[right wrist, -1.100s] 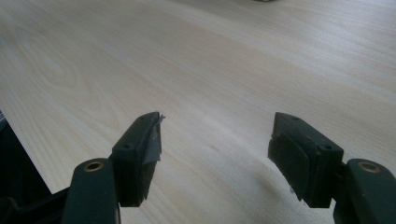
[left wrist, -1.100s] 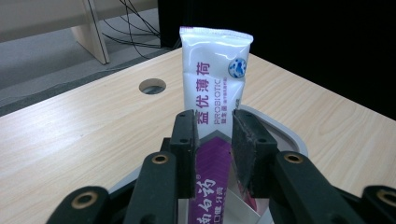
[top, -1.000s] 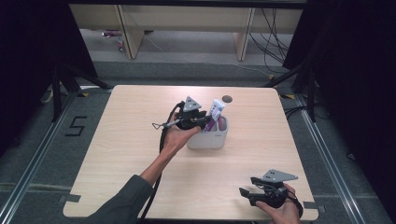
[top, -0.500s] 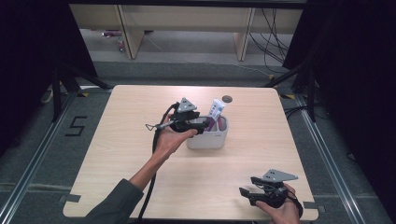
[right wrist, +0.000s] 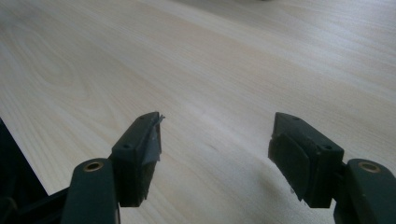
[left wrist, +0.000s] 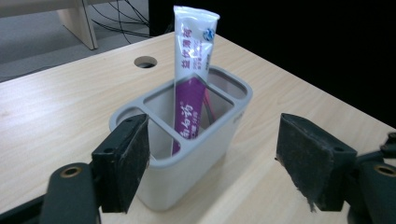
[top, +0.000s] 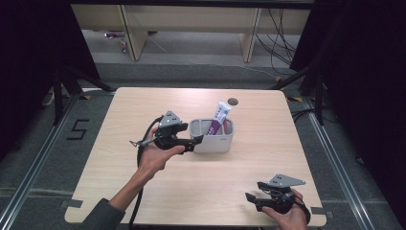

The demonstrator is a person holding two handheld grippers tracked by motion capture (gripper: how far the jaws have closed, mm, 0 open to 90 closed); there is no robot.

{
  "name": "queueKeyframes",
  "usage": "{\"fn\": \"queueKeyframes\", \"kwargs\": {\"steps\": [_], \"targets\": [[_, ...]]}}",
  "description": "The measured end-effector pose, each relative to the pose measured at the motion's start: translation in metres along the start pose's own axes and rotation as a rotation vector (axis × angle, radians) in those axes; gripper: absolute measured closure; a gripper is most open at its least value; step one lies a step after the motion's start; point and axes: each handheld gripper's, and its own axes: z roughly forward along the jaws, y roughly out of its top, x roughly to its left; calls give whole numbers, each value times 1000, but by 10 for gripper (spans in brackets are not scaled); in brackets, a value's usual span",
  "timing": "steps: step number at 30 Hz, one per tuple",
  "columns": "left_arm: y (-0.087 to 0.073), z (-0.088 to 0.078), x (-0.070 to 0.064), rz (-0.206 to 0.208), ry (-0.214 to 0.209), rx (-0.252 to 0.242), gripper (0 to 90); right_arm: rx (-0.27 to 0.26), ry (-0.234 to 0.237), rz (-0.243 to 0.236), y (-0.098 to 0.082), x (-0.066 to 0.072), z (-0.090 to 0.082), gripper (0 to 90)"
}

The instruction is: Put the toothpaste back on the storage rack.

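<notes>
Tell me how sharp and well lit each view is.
High view: even overhead light on the table, black surround, soft detail. Left gripper view: holder and toothpaste tube sharp, the left tool has slightly soft pads. Right gripper view: right tool dim and soft, wood grain pale with glare.

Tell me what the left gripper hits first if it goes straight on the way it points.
Most likely the grey holder: the open left gripper points at its near end, with the toothpaste tube standing in it behind.
</notes>
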Motion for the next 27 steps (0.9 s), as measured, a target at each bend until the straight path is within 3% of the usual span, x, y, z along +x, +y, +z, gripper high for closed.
{"fn": "queueKeyframes", "kwargs": {"steps": [4, 7, 12, 21, 23, 24, 25, 27], "targets": [[-10, -8, -2, 7, -8, 10, 229, -1, -7, -23, 0, -1, 0, 342], [-17, -14, -3, 5, -5, 17, 165, -2, -7, -23, 1, -1, 0, 342], [-26, -26, -5, 25, -6, 9, 160, 2, 2, 5, -1, -2, 1, 342], [-50, -46, -14, 48, -31, 3, 154, 2, 2, 7, -1, -1, 1, 342], [-57, -49, -16, 67, -29, 17, 154, -8, -2, -6, 0, -2, 0, 342], [-59, -51, -17, 81, -26, 21, 154, -1, 0, 24, 0, 1, -1, 341], [-62, -53, -17, 90, -24, 13, 154, -10, -4, -16, 0, -2, -1, 341], [-68, -56, -18, 93, -30, 15, 154, -8, -3, 7, 0, 0, 0, 341]]}}
